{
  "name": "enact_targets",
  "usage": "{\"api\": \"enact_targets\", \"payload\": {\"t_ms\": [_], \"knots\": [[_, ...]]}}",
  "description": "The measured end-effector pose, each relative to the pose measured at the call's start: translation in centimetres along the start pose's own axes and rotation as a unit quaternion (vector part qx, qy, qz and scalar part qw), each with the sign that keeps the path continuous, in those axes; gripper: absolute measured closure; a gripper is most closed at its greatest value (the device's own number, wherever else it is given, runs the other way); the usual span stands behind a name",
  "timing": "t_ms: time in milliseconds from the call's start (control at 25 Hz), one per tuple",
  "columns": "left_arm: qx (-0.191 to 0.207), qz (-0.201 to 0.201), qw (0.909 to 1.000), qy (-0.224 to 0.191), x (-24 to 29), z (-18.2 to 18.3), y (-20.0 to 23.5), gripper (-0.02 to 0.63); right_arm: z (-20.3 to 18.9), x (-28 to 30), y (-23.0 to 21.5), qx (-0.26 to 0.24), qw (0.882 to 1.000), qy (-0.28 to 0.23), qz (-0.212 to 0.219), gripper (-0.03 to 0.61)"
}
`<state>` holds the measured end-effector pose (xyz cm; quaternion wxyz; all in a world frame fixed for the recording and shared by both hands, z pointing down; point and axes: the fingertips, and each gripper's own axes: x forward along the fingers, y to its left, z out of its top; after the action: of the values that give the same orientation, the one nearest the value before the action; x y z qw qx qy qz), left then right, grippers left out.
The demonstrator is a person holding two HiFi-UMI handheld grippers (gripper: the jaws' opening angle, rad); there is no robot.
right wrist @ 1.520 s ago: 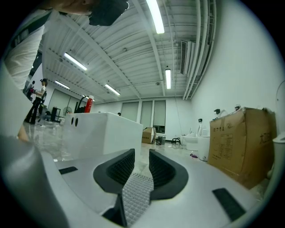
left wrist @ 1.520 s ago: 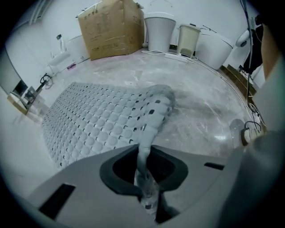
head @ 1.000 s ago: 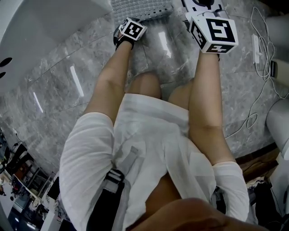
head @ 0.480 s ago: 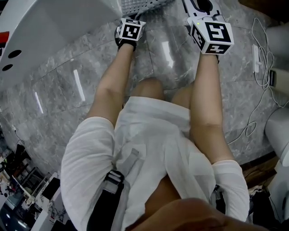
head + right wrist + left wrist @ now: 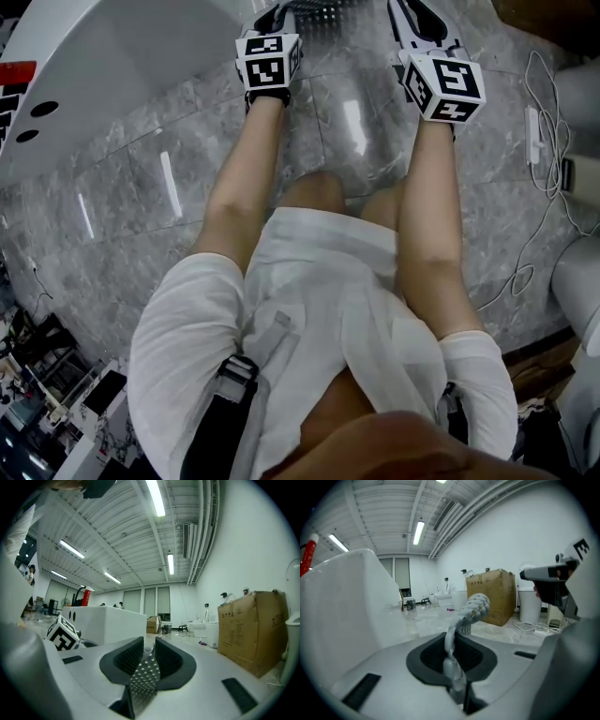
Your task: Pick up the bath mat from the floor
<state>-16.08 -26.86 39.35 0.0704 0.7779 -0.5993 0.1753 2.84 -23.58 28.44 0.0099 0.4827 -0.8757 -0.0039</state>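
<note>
— So, where's the bath mat [image 5: 472, 609]?
— Pinched in both our claws: the left gripper [image 5: 454, 670] is clamped narrow on it and the right gripper [image 5: 142, 665] is too, with the mat spanning between them over the grey floor [image 5: 141, 187], ahead of our knees

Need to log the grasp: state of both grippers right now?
Left gripper: closed, pinching the bath mat.
Right gripper: closed, holding the bath mat too.
</note>
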Motion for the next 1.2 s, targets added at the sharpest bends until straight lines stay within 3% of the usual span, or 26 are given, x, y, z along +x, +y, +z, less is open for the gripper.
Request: {"api": "enact_targets", "payload": {"t_ms": [160, 720, 920, 1200], "knots": [[-0.015, 0.016, 0.9982, -0.056, -1.9, 4.3, 0.4, 0.571, 0.3, -0.2, -0.1, 0.0, 1.0, -0.006, -0.001, 0.482], [0.033, 0.076, 0.9738, -0.212, -9.8, 16.7, 1.2, 0.571, 2.1, -1.9, -2.8, 0.018, 0.998, -0.038, -0.039, 0.483], [0.035, 0.085, 0.9675, -0.236, -11.6, 18.6, 1.4, 0.571, 2.2, -1.9, -2.4, 0.0, 0.999, -0.032, -0.035, 0.489], [0.025, 0.082, 0.9701, -0.227, -11.6, 17.0, 1.6, 0.571, 2.2, -1.8, -1.7, -0.027, 0.999, -0.02, -0.029, 0.522]]}}
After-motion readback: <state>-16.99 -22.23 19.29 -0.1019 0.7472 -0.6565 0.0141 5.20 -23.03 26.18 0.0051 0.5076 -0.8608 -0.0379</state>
